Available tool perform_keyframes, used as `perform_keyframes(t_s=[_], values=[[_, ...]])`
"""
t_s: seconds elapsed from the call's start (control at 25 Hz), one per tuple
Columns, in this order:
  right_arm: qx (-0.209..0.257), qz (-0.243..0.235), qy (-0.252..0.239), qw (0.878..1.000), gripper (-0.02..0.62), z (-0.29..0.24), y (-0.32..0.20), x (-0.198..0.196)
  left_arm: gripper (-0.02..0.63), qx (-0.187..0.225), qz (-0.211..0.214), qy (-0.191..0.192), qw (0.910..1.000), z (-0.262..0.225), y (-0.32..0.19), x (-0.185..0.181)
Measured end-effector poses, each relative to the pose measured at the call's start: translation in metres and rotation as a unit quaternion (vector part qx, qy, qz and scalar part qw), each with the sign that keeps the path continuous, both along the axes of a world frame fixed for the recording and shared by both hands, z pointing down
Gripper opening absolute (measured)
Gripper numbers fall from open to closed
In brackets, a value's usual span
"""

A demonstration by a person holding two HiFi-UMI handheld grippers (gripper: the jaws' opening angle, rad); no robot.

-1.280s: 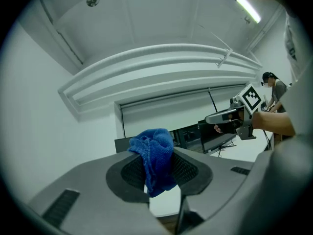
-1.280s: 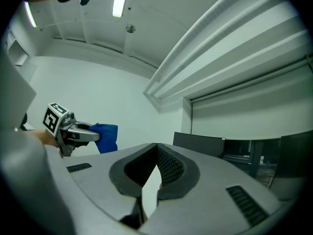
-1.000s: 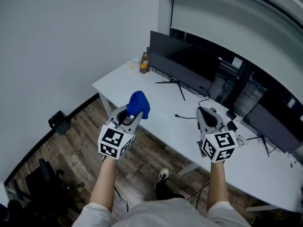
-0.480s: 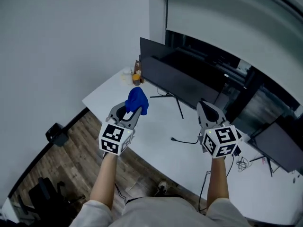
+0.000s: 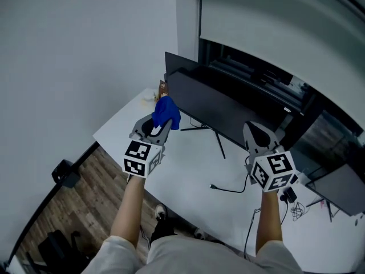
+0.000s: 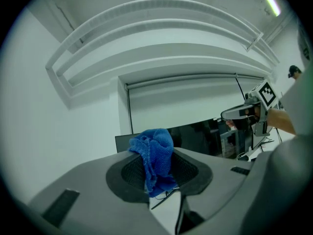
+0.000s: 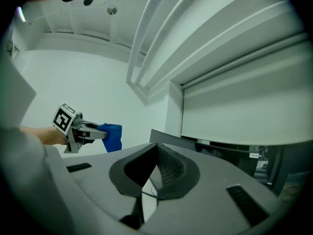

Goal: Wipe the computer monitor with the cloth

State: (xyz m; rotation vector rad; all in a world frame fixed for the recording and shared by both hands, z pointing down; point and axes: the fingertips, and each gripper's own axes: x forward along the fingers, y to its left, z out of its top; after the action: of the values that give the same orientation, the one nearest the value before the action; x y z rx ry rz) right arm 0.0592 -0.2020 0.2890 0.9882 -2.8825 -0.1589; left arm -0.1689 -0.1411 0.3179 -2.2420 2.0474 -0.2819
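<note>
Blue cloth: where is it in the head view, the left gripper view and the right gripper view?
Head view: blue cloth left of centre, at the left gripper tip, before the monitor's left end.
Left gripper view: low centre, clamped between the jaws.
Right gripper view: left side, mid-height, small.
Shared landmark: the dark monitor, in all three.

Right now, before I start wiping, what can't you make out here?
- Contact between cloth and monitor: head view overlaps them; depth unclear.
- Smudges on the monitor: too dark and small in every view.
- Small items at the desk corner: too small to identify, head view.
- Second monitor: cut off by head view's right edge.
</note>
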Motion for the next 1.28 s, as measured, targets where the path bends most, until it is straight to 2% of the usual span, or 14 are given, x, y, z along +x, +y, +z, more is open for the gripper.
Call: perform_keyframes(t_s=[0.28,0.52,0.72,0.96,1.12,1.28], values=[[0.002,0.052,-0.023,0.998,0.015,-0.004,-0.048,-0.059,0.13,0.005,0.027,0.001,0.9996,-0.01,-0.09,-0.098],[-0.019,0.077,-0.039,0.996,0.014,-0.001,-0.075,-0.107,0.133,0.007,0.048,-0.032,0.9983,-0.026,-0.163,-0.17],[-0.013,0.102,-0.031,0.994,0.014,0.0,-0.094,-0.145,0.133,0.022,0.061,-0.056,0.9963,-0.046,-0.217,-0.215],[-0.001,0.132,-0.03,0.991,0.015,-0.004,-0.104,-0.16,0.133,0.049,0.077,-0.057,0.9942,-0.073,-0.279,-0.236],[-0.001,0.141,-0.03,0.99,0.015,0.0,-0.11,-0.164,0.133,0.026,0.108,-0.059,0.9921,-0.064,-0.312,-0.23],[-0.012,0.153,-0.04,0.987,0.015,0.001,-0.11,-0.157,0.133,0.005,0.137,-0.062,0.9886,-0.055,-0.325,-0.208]])
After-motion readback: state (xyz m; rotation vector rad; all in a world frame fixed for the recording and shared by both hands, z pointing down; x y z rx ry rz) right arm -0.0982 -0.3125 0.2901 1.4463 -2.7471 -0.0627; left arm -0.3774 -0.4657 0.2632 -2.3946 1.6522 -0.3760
